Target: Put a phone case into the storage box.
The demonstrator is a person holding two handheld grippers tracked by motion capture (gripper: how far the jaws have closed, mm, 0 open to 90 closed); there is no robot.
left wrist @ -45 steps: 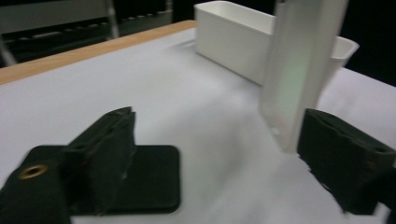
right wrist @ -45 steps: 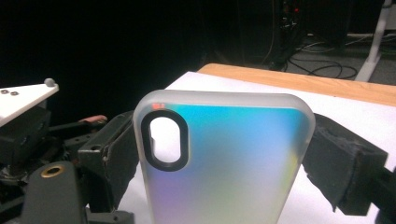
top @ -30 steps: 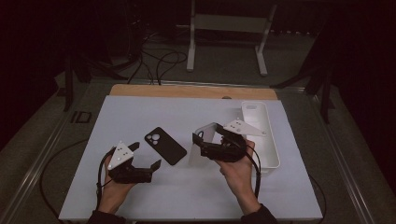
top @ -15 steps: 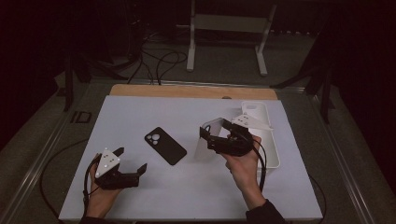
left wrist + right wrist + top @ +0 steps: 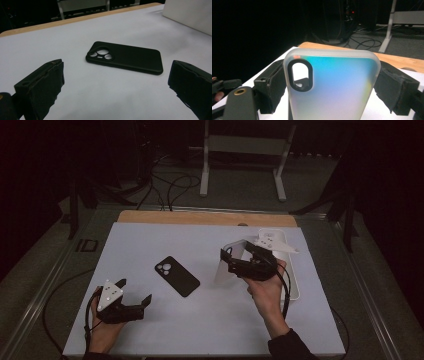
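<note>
A black phone case (image 5: 177,276) lies flat on the white table, camera cutout toward the far left. My left gripper (image 5: 136,291) sits near the front left, open, a short way from it. In the left gripper view the black case (image 5: 125,57) lies ahead of the widely spread jaws of the left gripper (image 5: 115,82). My right gripper (image 5: 226,261) holds a frosted translucent phone case (image 5: 223,267) upright above the table, right of the black one. The right gripper (image 5: 332,82) is shut on that translucent case (image 5: 332,90), gripping its two long sides.
A white tray (image 5: 294,277) lies at the table's right side, just behind my right hand. A wooden strip (image 5: 200,217) borders the far table edge. Cables and a metal stand (image 5: 240,150) are on the floor beyond.
My left gripper has drawn back from beside the black case toward the front left corner. My right gripper has shifted slightly right and away, still holding the translucent case.
</note>
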